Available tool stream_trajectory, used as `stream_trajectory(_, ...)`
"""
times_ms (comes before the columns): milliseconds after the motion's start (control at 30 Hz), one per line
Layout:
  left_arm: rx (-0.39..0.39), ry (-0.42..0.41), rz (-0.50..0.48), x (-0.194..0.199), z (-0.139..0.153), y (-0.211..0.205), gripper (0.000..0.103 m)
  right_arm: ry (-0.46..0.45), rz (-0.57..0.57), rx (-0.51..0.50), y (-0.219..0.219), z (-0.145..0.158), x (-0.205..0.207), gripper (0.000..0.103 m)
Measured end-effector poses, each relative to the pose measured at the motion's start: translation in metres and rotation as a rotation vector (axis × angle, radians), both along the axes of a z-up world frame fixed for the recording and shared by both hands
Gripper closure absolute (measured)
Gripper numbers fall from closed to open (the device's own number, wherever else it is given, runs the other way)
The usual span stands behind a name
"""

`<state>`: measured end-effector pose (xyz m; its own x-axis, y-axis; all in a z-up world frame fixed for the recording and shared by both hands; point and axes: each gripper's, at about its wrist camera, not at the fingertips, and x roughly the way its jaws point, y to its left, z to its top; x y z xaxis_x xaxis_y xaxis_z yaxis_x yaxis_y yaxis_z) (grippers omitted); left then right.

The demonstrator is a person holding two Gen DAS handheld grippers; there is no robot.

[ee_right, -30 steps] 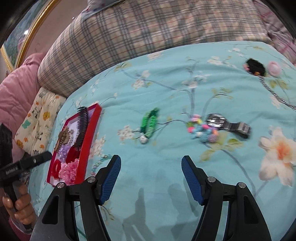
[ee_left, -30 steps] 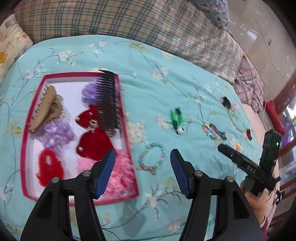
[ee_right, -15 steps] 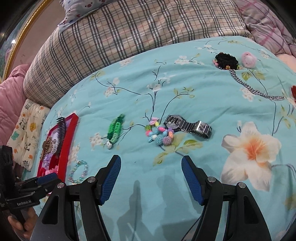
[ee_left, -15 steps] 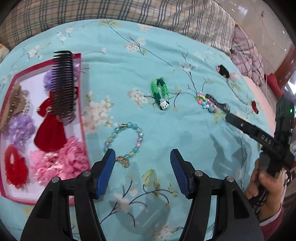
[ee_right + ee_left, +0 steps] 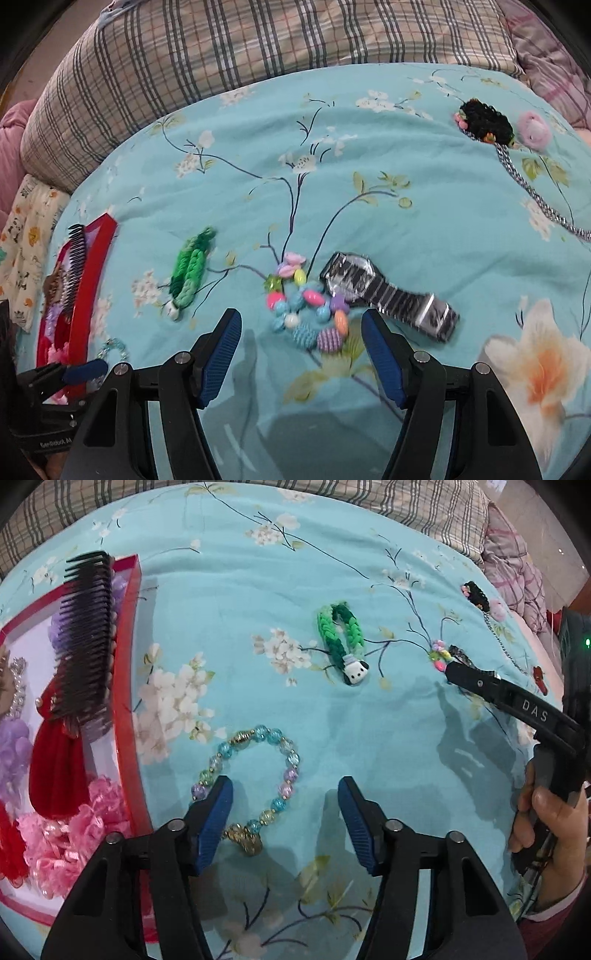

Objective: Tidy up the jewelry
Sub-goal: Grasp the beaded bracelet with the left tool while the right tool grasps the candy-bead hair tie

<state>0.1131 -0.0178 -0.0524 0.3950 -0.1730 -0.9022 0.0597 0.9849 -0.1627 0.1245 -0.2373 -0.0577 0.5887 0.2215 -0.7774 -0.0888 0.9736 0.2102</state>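
Silver watch [image 5: 388, 291], right view only

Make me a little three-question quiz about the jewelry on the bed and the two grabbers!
1. True or false: the black comb lies on the red box.
2. What lies between the left gripper fingers: A the beaded bracelet, B the watch, C the green braid?
3. What lies beside the watch, before the right gripper?

Key: 1 true. 2 A; jaws closing, not yet pressing. 3 the colourful bead bracelet.
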Motion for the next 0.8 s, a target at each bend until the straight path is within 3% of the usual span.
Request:
stream_trajectory(67,0.01,-0.003,-0.003,0.001,0.0,-0.001,0.052,-0.003,-0.005,-0.039,0.004,0.0,0.002,0.047)
stream_trajectory(233,0.01,-0.01,0.02,0.002,-0.001,0.01,0.085,-0.006,-0.009,-0.068,0.003,0.0,0.0,0.081)
stream_trajectory(267,0.001,-0.01,0.025,0.003,0.0,0.014,0.094,-0.004,-0.009,-0.065,0.003,0.0,-0.001,0.083)
stream_trajectory(300,-0.008,-0.009,0.027,0.003,0.001,0.018,0.097,-0.006,-0.006,-0.058,0.003,0.001,-0.002,0.083)
stream_trajectory(500,-0.037,-0.036,0.008,-0.002,0.008,0.02,0.097,-0.024,0.017,0.0,0.005,0.009,-0.017,0.084)
stream_trajectory(533,-0.039,-0.042,0.004,-0.003,0.01,0.019,0.097,-0.027,0.02,0.009,0.006,0.01,-0.018,0.091)
stream_trajectory(800,-0.086,-0.104,-0.017,-0.017,0.038,0.018,0.097,-0.058,0.055,0.076,0.012,0.03,-0.034,0.091)
